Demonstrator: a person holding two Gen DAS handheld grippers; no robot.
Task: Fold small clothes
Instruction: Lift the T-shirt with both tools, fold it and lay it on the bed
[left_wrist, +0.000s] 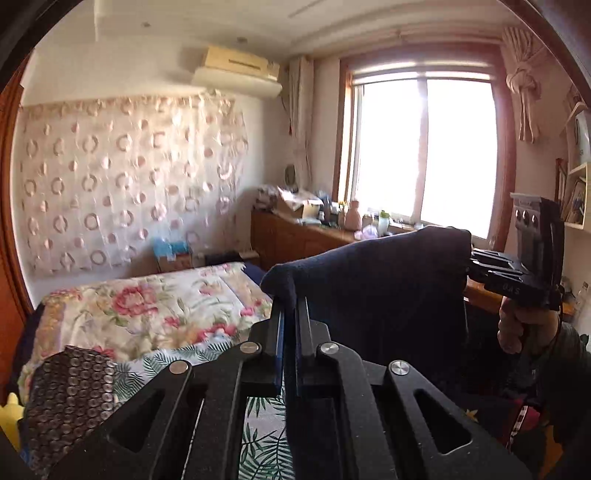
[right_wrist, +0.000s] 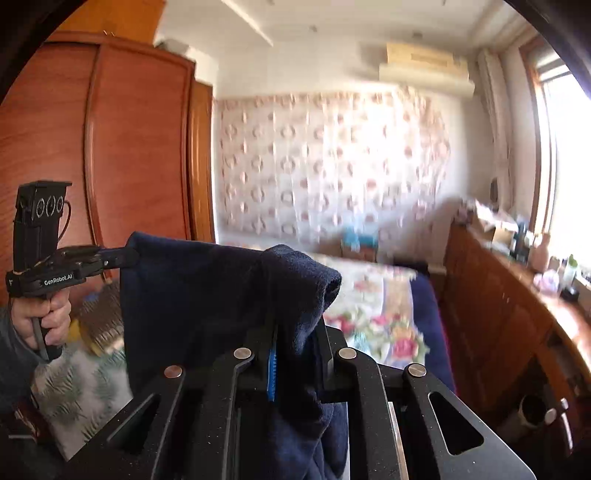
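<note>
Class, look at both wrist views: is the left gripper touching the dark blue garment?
Touching. The left wrist view shows the left gripper with its jaws pinched on a corner of the dark blue garment, fabric caught between them.

The dark navy fleece garment (right_wrist: 207, 295) hides both hand-held grippers' fingertips; its lower part runs past the frame's bottom edge.

Floral quilt (left_wrist: 155, 310) on bed, wooden wardrobe (right_wrist: 110, 147), air conditioner (left_wrist: 240, 70) above patterned curtain (left_wrist: 125, 177), bright window (left_wrist: 424, 147).
</note>
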